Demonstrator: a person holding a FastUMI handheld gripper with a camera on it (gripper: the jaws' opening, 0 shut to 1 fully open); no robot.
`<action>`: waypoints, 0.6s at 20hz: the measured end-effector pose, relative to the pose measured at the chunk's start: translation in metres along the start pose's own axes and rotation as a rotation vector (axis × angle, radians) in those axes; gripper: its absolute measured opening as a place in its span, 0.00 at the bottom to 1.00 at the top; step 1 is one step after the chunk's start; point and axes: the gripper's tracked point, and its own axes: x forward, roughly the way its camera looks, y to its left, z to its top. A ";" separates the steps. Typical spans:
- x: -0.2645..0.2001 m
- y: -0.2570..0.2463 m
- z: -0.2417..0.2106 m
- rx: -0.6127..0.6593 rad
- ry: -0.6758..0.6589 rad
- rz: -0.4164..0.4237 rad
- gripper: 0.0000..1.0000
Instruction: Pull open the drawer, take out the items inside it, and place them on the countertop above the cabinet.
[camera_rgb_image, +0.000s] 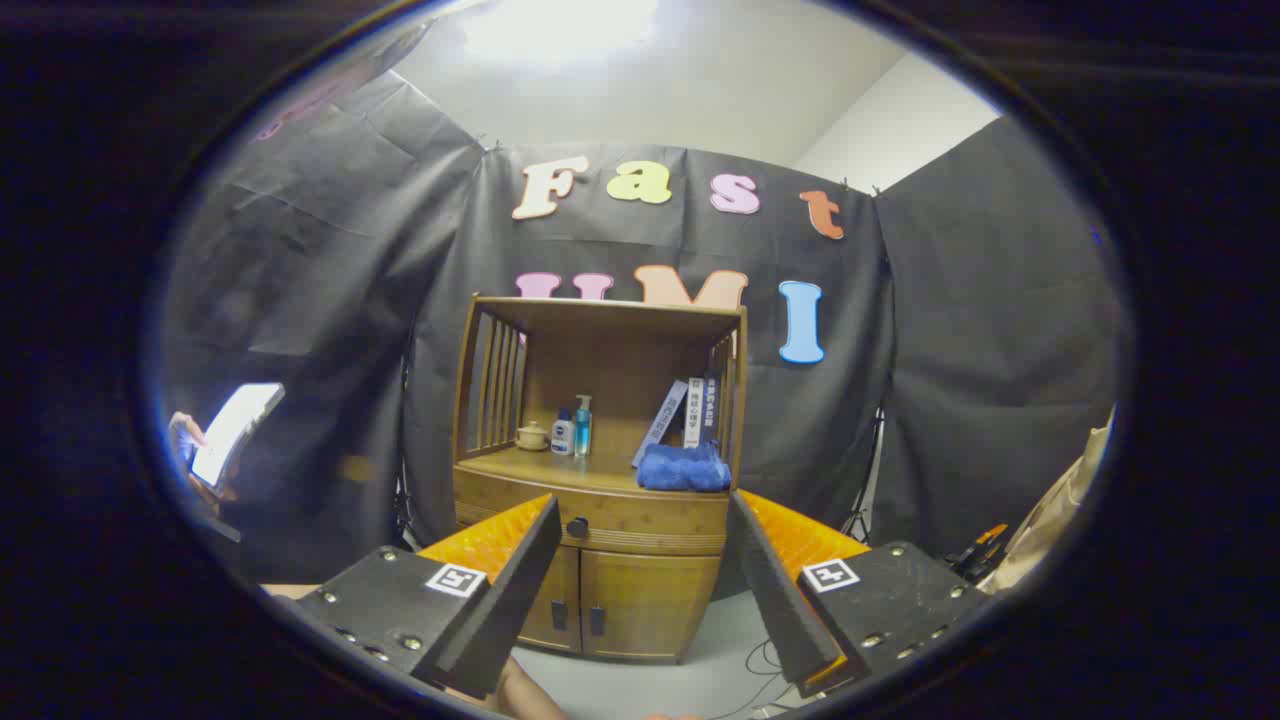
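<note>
The gripper (640, 520) sits nearest, its two fingers spread wide apart with nothing held between them; through the gap shows the front of the cabinet (600, 560), which stands well beyond the fingertips.

The drawer (590, 520) is a shallow band of light wood running across the cabinet just under the countertop, closed flush with the front, with grooved lines along its lower edge. Its small dark round knob (577, 527) sits just beside the tip of the left-hand finger as seen. Below the drawer are two doors (620, 605) with dark handles near their meeting edge; the left door is partly covered by a finger.

On the countertop (570, 468), under a slatted wooden hutch (600, 340), stand a small lidded pot (532, 436), a short bottle (562, 437) and a taller pump bottle (583, 426) close together. Toward the other side a folded blue cloth (685, 467) lies in front of some leaning books (690, 412), hiding their lower parts. What the drawer holds cannot be seen.

Off to one side a hand (185, 440) holds a bright lit phone (235, 430), too washed out to make out. On the far side a pale sleeve (1060, 510) is cut off. Cables (765, 660) trail on the floor beside the cabinet
</note>
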 end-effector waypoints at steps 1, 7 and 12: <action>0.002 0.002 -0.003 0.004 0.005 0.005 1.00; 0.052 0.027 -0.027 0.010 0.031 0.053 1.00; 0.126 0.071 -0.056 -0.007 0.046 0.109 1.00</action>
